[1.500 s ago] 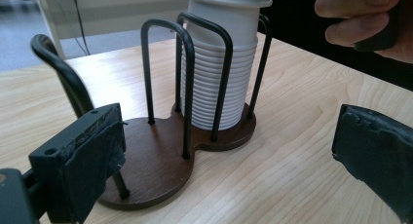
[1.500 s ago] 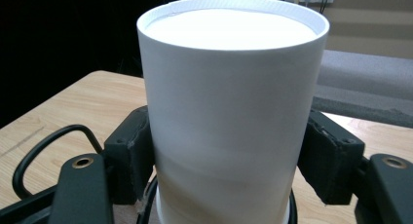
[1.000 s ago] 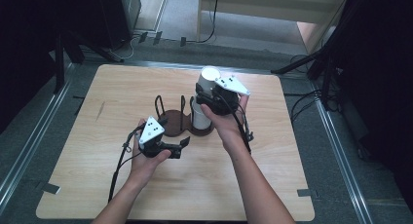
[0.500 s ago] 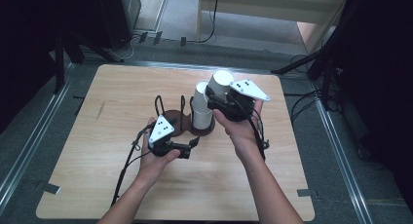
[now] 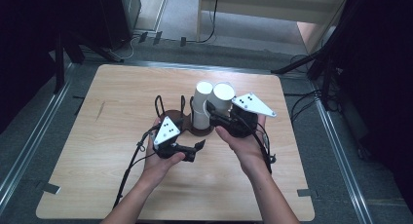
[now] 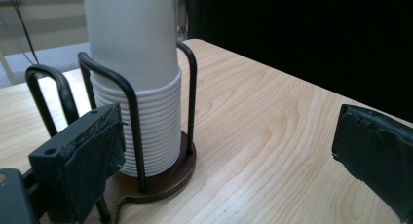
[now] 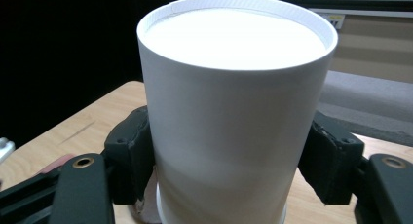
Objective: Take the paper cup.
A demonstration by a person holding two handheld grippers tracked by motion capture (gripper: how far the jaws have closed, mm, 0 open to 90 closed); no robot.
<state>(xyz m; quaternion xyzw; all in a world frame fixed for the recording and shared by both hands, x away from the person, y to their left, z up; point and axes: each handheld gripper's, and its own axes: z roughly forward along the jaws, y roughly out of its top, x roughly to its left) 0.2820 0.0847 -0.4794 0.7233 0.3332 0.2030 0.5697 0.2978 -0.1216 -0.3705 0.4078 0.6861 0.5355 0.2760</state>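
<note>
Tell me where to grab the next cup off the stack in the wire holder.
Take the stack on its bare upper wall, above the holder, coming level from the side as the right gripper grips the lifted cup. Lower down, the wire loops and ribbed rims leave the pads little flat surface.

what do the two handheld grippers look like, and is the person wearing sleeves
Both are black tools. The left gripper and the right gripper each carry a grey three-cornered plate with small black dots on top. A thin black cable trails back from each along the forearm. The jaws are black blocks with dark, worn pads, and brass-coloured screw holes show on the right one. The forearms are bare; no sleeves show.
</note>
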